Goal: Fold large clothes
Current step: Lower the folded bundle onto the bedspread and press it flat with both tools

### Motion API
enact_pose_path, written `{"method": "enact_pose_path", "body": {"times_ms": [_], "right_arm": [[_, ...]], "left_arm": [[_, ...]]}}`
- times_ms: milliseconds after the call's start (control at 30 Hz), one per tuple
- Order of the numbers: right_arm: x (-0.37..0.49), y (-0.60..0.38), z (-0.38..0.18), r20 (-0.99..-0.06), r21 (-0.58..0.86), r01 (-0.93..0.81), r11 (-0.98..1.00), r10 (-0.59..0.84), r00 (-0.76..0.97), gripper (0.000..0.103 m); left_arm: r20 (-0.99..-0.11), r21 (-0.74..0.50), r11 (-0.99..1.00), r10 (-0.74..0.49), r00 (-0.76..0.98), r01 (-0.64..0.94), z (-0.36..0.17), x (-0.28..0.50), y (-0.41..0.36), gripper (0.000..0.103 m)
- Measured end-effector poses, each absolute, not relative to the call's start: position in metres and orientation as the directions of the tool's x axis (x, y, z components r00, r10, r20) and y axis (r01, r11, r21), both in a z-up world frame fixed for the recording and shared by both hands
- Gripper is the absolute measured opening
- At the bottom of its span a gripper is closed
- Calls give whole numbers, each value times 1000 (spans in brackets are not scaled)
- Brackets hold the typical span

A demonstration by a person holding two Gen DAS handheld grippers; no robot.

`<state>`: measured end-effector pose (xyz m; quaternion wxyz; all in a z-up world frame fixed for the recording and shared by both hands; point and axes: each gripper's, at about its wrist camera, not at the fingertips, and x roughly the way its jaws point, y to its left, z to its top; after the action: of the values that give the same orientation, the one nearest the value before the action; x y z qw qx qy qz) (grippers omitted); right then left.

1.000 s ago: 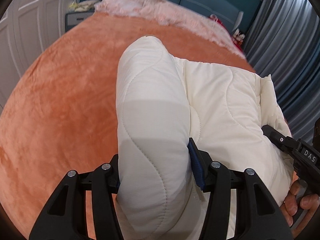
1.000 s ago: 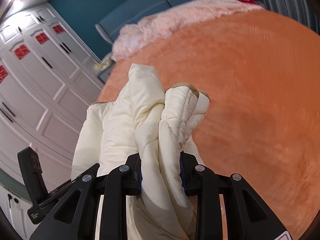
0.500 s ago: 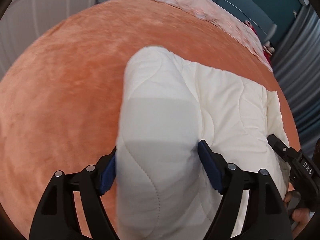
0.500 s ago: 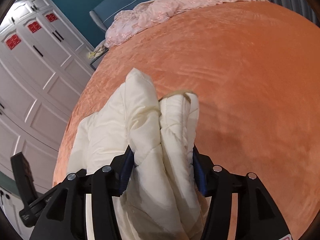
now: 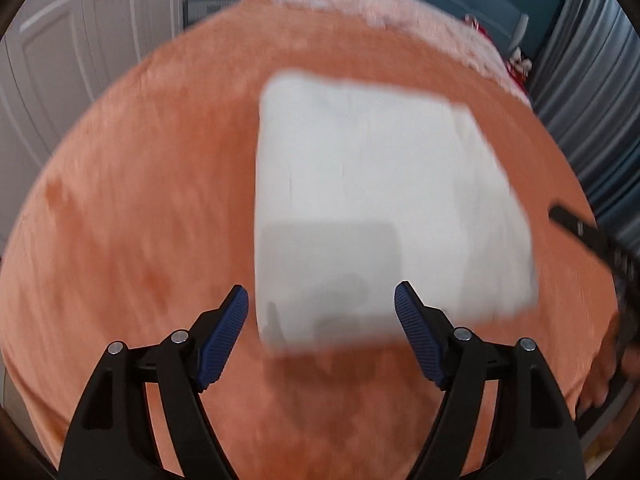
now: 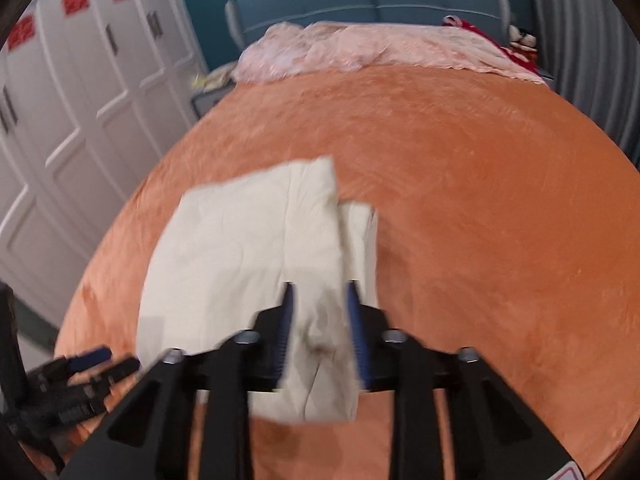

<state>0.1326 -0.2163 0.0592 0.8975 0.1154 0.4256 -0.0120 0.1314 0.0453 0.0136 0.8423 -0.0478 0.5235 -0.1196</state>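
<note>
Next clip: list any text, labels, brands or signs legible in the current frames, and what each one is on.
None can be read.
Red decals on the white wardrobe doors: a pattern shows, too blurred to read as characters.
Pale marks on the right gripper's black body, seen in the left wrist view: smeared by motion, unreadable.
Red-and-white sticker corner at the bottom edge of the right wrist view: cut off, no text visible.

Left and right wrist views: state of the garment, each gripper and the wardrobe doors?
cream garment: folded, lying on the orange bedspread.
left gripper: open, jaws just opened, empty.
right gripper: jaws just closed, pinching the cream garment's near edge.
wardrobe doors: shut.
</note>
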Motion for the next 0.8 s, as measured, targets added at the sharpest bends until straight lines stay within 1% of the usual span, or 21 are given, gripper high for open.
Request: {"method": "enact_pose_path", "body": {"times_ms": [33, 133, 167, 200, 267, 367, 500, 700, 800], "right_arm": [[132, -214, 56, -775, 204, 119, 972, 86, 626, 8], [133, -207, 45, -797, 203, 119, 972, 93, 596, 6], [135, -204, 41, -806, 192, 118, 974, 88, 586, 6], [137, -202, 37, -813, 181, 120, 976, 81, 576, 6], [140, -198, 27, -830, 149, 123, 981, 56, 556, 6], [141, -198, 15, -843, 154, 139, 978, 57, 535, 6], [144, -198, 3, -855, 151, 156, 976, 50, 516, 6], [155, -200, -21, -866, 169, 203, 964, 47, 497, 5], [164, -198, -31, -869, 148, 204, 968, 28, 493, 5]], "left_arm": [[-886, -190, 970, -237, 399, 153, 2, 122, 45, 73], [-905, -87, 983, -146, 399, 163, -18, 111, 42, 73], [-908, -38, 988, -96, 408, 150, -25, 113, 43, 71], [-911, -21, 990, -75, 405, 136, -29, 118, 45, 69], [-908, -20, 995, -60, 414, 101, -34, 130, 53, 70], [-908, -40, 996, -70, 414, 79, -39, 149, 60, 71], [-895, 18, 996, -25, 446, 92, -40, 163, 55, 71], [-884, 43, 996, -2, 468, 84, -38, 188, 53, 71], [-885, 52, 994, 3, 466, 93, -41, 202, 50, 71]]}}
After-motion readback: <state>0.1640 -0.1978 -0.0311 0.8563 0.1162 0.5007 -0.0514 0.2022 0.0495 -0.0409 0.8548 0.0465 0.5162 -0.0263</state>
